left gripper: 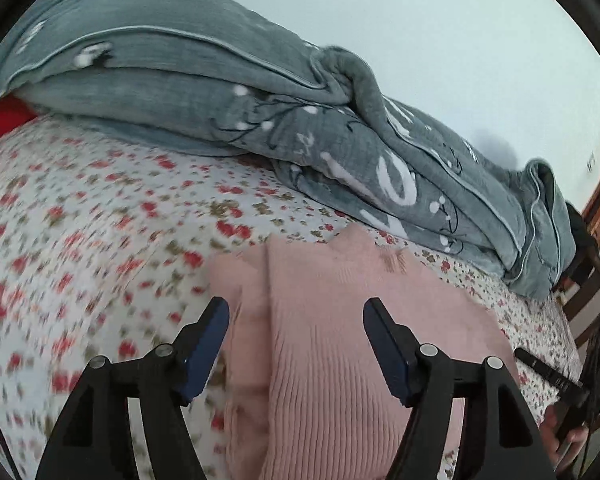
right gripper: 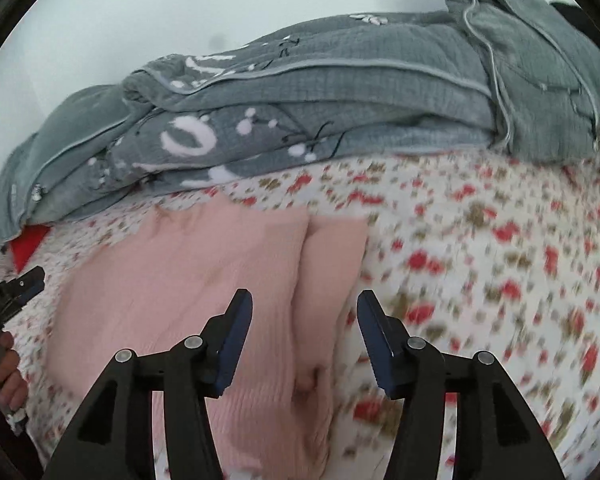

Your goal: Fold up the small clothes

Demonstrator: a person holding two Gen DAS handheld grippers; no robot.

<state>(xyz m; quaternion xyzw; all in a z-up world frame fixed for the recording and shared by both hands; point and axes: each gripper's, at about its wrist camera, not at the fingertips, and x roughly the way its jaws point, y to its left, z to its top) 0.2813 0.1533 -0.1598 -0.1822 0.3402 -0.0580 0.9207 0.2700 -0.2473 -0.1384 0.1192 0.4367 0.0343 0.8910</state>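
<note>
The floral bedsheet (left gripper: 80, 240) was smeared by motion blur in the left wrist view, so its flowers were reduced to red and olive streaks; the same blur was seen across it (right gripper: 500, 260) in the right wrist view. The pink garment (left gripper: 320, 320) was cut off by the lower edge, and part of it was covered by the left gripper (left gripper: 296, 344), so its near hem could not be made out. In the right wrist view its (right gripper: 180, 280) lower part was likewise hidden behind the right gripper (right gripper: 305, 336). A red item (left gripper: 0, 120) was mostly buried under the grey quilt (left gripper: 220, 100) and could not be identified.
</note>
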